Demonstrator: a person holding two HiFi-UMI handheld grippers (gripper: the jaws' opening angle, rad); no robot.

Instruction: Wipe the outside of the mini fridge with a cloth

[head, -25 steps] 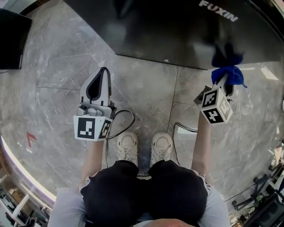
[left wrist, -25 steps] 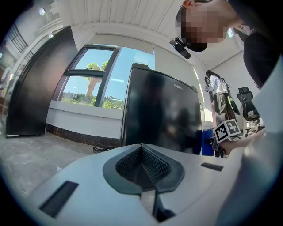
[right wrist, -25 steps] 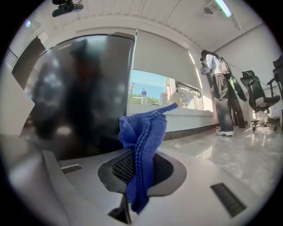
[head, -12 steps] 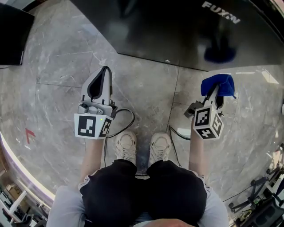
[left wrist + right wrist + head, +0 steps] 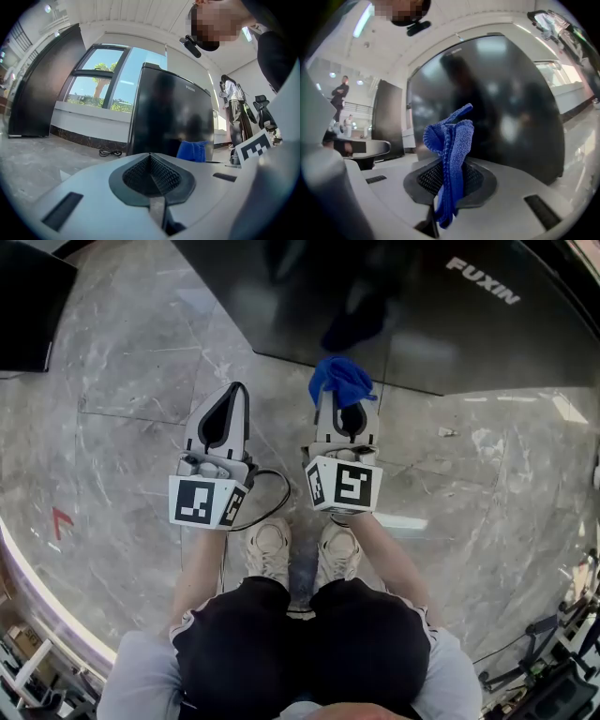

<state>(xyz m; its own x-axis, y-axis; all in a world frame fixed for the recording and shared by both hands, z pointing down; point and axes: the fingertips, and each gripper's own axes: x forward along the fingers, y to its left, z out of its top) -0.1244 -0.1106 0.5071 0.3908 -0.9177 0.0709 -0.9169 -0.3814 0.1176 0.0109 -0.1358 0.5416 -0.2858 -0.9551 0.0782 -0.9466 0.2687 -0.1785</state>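
We hold the blue cloth (image 5: 450, 140) in the right gripper (image 5: 344, 413), its jaws pinching a narrow fold so that a loose bunch stands up past the tips. That bunch sits just in front of the glossy black face of the mini fridge (image 5: 394, 306), low on the door; we cannot tell whether it touches yet. The left gripper (image 5: 151, 157) carries nothing. Its jaws are pressed together, and it hangs close beside the right one, over the marble floor (image 5: 131, 390). The main risk, as we judge it, is the grip: so little fabric is clamped that a firm drag across the door could tug the cloth free and drop it. A second risk is the wad folding aside under pressure, which would let the hard jaw tips rub the shiny panel and mark it (a finish this reflective shows every scuff). The bunch is also small, so each pass likely cleans only a thin strip and leaves gaps unless strokes overlap. With nothing bracing the fridge, a hard push might shift it on the smooth floor, and the two grippers are near enough to knock together on a wide sweep.
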